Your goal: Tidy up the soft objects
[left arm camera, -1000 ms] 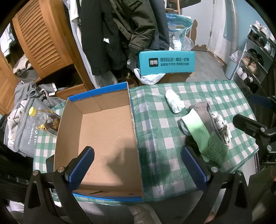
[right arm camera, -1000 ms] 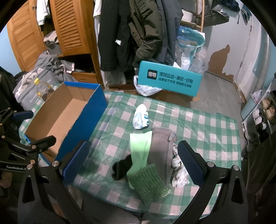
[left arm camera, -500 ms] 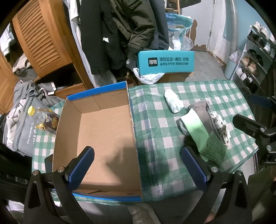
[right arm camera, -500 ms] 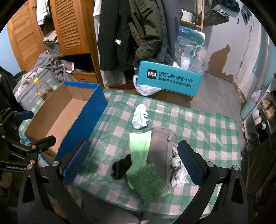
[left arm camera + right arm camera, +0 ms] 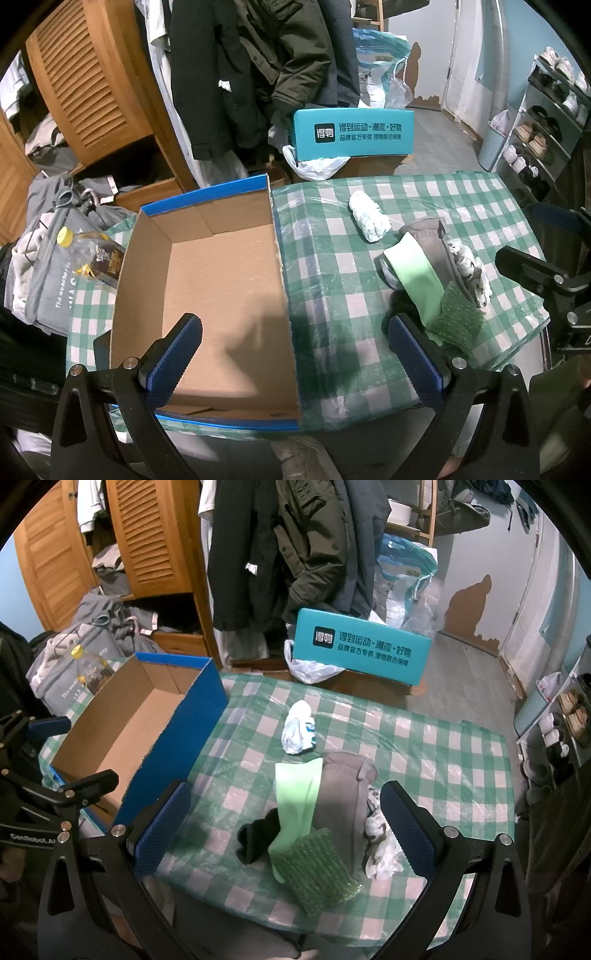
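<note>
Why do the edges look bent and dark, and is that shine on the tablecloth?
Left wrist view: fisheye lens bows the wooden louvred door and blackens the corners; the open left gripper shadows the blue-rimmed cardboard box. Right wrist view: glare is clear plastic over the green checked tablecloth.

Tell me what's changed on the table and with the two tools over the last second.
Almost nothing. The left tool drifted very slightly, so the cardboard box sits a touch lower in its view; nothing was grasped or released. The right tool stays open above the sock pile, the white rolled sock lies apart, and the box is still empty.
</note>
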{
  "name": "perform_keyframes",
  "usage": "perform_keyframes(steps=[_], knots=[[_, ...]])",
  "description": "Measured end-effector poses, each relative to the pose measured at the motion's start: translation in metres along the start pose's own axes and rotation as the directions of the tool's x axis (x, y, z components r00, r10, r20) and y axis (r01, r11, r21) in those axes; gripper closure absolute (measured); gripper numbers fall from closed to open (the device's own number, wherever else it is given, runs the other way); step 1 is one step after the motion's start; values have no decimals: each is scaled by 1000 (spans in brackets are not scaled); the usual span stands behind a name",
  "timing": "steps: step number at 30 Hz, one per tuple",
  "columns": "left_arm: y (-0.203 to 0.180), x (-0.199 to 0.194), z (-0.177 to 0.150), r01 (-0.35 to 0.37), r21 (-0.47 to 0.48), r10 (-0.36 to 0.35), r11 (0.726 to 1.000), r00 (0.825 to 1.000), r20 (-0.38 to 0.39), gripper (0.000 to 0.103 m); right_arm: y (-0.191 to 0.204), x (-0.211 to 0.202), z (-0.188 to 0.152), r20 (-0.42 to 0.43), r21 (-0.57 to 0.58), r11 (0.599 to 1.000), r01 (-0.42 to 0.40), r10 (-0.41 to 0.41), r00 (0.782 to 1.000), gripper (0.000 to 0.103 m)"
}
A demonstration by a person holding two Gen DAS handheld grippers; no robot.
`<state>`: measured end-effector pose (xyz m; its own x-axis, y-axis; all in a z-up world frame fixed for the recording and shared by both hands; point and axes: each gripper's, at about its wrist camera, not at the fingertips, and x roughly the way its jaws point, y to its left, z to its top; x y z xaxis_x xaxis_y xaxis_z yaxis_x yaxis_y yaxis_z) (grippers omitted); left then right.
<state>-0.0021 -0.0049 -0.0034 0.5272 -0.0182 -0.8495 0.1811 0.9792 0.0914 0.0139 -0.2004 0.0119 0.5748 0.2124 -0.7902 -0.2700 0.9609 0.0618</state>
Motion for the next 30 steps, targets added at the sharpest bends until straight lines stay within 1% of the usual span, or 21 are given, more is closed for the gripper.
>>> perform_keyframes(steps=[11, 14, 18, 25, 30], knots=[[-2, 1, -1, 2, 0, -2, 1000, 1000, -3, 1, 2, 2, -6, -2, 4, 1000, 5, -5, 1000, 2], [-8, 3, -2, 4, 3, -4, 1000, 1000, -8, 1, -5, 0, -3, -2, 10, 1000, 8, -8, 1000, 2], [-20, 8, -5, 1, 16, -1, 1000, 1000, -22, 1, -16, 1, -10, -11, 24, 1000, 14, -14, 1000, 2], [-35, 20, -6, 3, 39, -1, 999, 998, -64, 1, -35, 7, -16, -40, 56, 998, 41, -39, 998, 2], [-44, 36, -5, 30, 47, -25, 998, 993, -112, 1, -56, 19, -22, -77, 93, 993, 76, -69, 995, 2]])
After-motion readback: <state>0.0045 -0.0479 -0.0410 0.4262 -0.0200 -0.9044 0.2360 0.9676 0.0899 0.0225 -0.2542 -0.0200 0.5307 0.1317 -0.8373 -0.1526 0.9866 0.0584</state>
